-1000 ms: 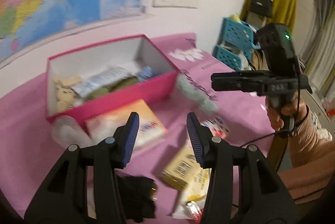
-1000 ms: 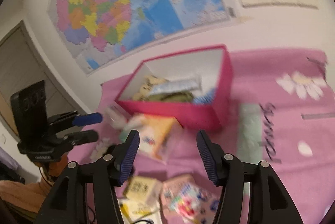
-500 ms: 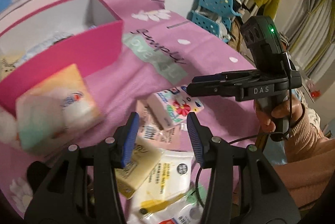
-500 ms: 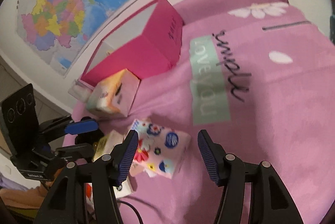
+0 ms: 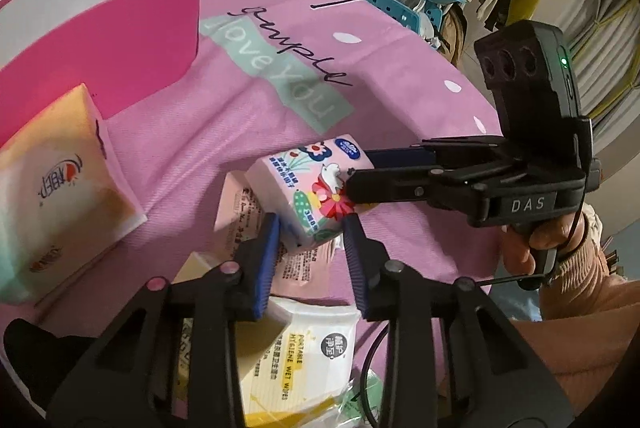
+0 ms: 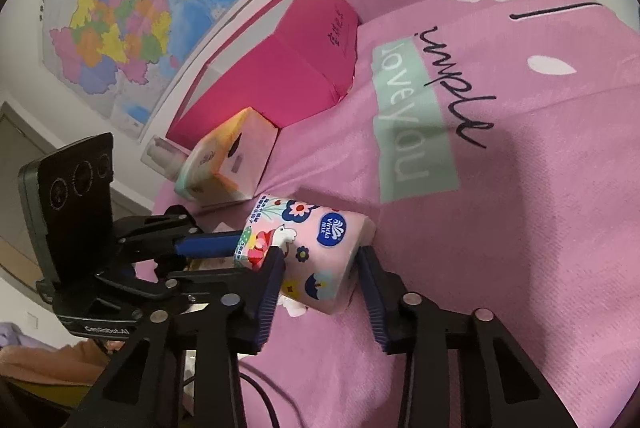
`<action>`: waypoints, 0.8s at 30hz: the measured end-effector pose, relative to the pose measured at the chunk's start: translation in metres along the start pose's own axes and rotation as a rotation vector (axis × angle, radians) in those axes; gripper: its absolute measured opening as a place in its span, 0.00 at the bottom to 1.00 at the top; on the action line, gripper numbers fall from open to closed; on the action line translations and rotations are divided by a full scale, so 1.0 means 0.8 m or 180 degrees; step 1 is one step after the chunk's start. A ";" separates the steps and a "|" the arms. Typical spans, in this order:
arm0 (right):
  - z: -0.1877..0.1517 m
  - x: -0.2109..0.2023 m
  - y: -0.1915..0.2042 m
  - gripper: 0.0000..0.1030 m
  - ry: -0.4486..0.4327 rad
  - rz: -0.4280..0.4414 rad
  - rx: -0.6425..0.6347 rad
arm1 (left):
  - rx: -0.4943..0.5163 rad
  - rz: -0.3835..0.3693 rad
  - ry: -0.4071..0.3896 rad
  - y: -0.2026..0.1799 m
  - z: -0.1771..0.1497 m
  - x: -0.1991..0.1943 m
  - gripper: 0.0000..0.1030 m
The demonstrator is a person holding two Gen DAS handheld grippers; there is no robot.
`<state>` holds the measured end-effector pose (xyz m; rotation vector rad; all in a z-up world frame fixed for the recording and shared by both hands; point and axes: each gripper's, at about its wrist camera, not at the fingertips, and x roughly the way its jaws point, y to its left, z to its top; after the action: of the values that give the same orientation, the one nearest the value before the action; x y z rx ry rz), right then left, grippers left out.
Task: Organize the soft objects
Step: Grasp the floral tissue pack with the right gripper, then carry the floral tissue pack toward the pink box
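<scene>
Showing black plastic grippers: left gripper [image 5: 310,240] wearing ribbed blue pads and silver screws; right gripper [image 6: 320,278] alike, bearing "DAS" lettering, green light, black cable, peach sleeve.
</scene>
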<state>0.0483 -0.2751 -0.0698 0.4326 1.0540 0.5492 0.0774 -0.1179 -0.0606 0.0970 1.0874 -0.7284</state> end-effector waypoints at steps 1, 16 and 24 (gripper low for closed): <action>0.000 -0.001 0.001 0.33 -0.0016 -0.0015 -0.0021 | -0.0009 -0.0008 -0.0002 0.001 0.000 0.000 0.34; 0.031 -0.019 0.050 0.31 -0.0237 -0.0010 -0.0476 | -0.0092 0.0070 -0.0359 0.008 0.009 -0.056 0.35; 0.063 -0.022 0.090 0.31 -0.0357 0.0034 -0.0786 | -0.0141 0.0221 -0.0629 0.023 0.021 -0.093 0.35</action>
<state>0.0716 -0.2329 0.0057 0.2485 0.8642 0.6488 0.0820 -0.0746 0.0044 0.0241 0.9067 -0.6373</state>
